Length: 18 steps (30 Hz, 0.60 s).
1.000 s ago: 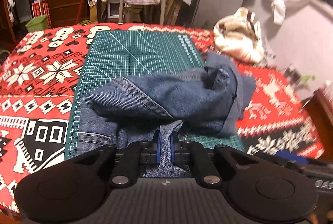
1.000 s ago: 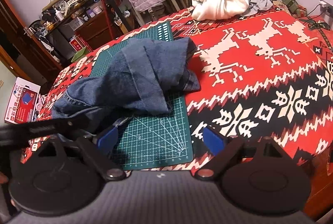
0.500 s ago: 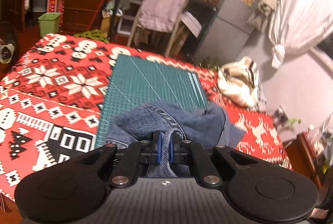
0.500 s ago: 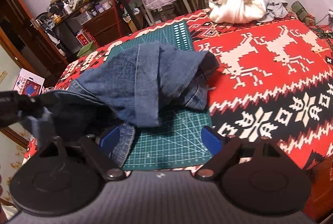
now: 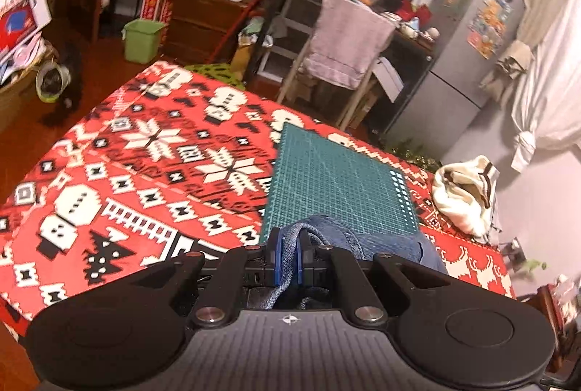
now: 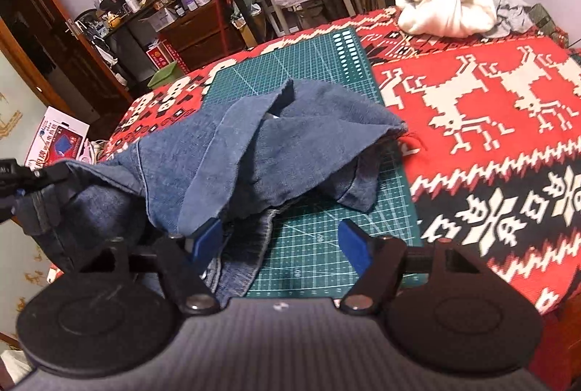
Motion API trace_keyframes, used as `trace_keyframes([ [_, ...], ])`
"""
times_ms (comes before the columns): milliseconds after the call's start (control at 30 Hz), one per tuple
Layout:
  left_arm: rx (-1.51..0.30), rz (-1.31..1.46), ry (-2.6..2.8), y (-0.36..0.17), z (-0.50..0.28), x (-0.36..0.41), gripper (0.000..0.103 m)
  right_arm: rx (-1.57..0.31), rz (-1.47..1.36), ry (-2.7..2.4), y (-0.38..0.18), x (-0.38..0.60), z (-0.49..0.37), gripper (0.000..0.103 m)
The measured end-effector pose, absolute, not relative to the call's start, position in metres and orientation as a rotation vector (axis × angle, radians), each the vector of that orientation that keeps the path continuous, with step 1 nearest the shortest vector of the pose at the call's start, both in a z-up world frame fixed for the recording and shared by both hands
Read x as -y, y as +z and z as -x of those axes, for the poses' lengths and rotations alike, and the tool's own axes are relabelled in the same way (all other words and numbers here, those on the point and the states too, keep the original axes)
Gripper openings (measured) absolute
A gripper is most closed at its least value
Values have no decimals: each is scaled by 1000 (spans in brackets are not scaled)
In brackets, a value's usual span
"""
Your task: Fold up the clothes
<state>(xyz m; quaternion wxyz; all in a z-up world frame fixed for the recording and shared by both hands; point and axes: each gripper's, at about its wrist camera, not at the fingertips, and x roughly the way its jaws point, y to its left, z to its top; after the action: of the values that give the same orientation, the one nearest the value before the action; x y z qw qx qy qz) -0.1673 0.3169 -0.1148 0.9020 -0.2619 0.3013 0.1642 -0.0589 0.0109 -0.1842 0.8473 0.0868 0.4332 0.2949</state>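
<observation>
The jeans [image 6: 276, 158] lie in a rumpled heap on the green cutting mat [image 6: 326, 245], their bulk running from my left out toward the far right, with one end lifted off the mat on my left side. My left gripper [image 5: 288, 260] has its jaws pinched tight on a fold of that denim, a seamed edge that looks like hem or waistband, and holds it up above the near edge of the mat, so the cloth hangs down and away from it. My right gripper [image 6: 281, 238] stands wide open, low over the near part of the mat, with nothing between its fingers; a loose flap of denim lies just beside its left finger, so it is the nearer one to the slack part of the heap. I judge that whatever fold comes next turns on that flap to the right gripper's left. The mat rests on a counter covered by a red patterned cloth [image 6: 490, 107], with a cream bundle of clothes [image 6: 446, 5] at its far end. Beyond stand cluttered shelves, a chair draped with a towel [image 5: 348, 45], and a grey fridge [image 5: 461, 64].
</observation>
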Motion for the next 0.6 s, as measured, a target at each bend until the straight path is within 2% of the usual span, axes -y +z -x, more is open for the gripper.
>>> trace_keyframes([
  [300, -648, 515, 342, -121, 165, -319, 7, -948, -212, 687, -192, -39, 56, 73],
  [367, -656, 504, 346, -123, 164, -319, 7, -960, -222, 699, -195, -45, 55, 63],
  [400, -660, 499, 347, -123, 163, -319, 8, -966, -226, 709, -196, -47, 54, 52],
  [433, -663, 495, 346, -124, 163, -319, 8, -970, -228, 723, -198, -49, 54, 36],
  [467, -666, 490, 345, -124, 163, -319, 8, -971, -229, 733, -198, -51, 54, 29],
  [500, -670, 487, 344, -125, 162, -319, 10, -972, -230, 741, -198, -53, 53, 24],
  [600, -679, 515, 333, -126, 164, -320, 12, -960, -225, 742, -195, -55, 54, 21],
])
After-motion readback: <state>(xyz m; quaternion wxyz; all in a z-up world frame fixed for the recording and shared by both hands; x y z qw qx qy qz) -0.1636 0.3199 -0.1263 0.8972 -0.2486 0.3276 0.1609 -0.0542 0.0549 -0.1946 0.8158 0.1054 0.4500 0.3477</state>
